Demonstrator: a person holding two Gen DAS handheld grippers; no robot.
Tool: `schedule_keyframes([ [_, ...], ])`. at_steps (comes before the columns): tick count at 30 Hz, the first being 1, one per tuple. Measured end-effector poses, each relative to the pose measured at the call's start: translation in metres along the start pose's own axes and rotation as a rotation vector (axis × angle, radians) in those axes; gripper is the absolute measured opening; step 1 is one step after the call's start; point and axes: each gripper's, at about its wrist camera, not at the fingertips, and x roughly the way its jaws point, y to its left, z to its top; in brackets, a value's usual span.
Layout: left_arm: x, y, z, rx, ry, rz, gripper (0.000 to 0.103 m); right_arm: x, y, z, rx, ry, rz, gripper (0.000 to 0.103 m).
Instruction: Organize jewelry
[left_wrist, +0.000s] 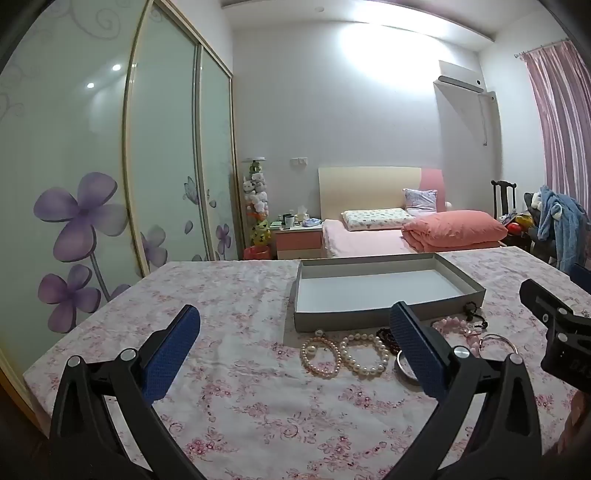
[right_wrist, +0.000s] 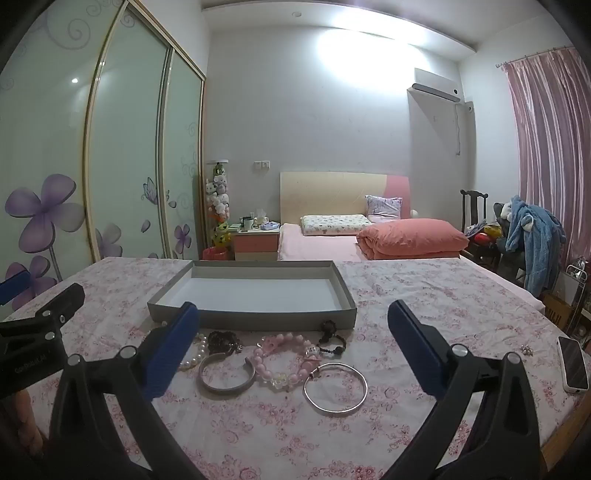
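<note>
A shallow grey box (left_wrist: 380, 318) (right_wrist: 255, 316) with a white bottom lies empty on the floral tablecloth. In front of it lies loose jewelry: two pearl bracelets (left_wrist: 364, 354), a dark bead bracelet (right_wrist: 223, 341), a pink bead bracelet (right_wrist: 284, 360), a silver cuff (right_wrist: 225, 374), a thin silver bangle (right_wrist: 335, 387) and a black cord bracelet (right_wrist: 330, 338). My left gripper (left_wrist: 295, 328) is open and empty, above the table just left of the pearls. My right gripper (right_wrist: 293, 325) is open and empty, hovering before the pink bracelet and bangle.
A phone (right_wrist: 573, 363) and a small earring-like item (right_wrist: 526, 349) lie at the table's right edge. The table edge runs along the left near the wardrobe doors (left_wrist: 74, 184). A bed (left_wrist: 406, 232) stands beyond the table.
</note>
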Motion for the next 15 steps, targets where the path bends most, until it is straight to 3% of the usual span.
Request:
schedule_keyframes([
  [15,0.0022,-0.0018,-0.0017,-0.011,0.006,-0.001,0.101,0.0006,-0.0009,-0.0003,0.002,0.004,0.001,0.099],
])
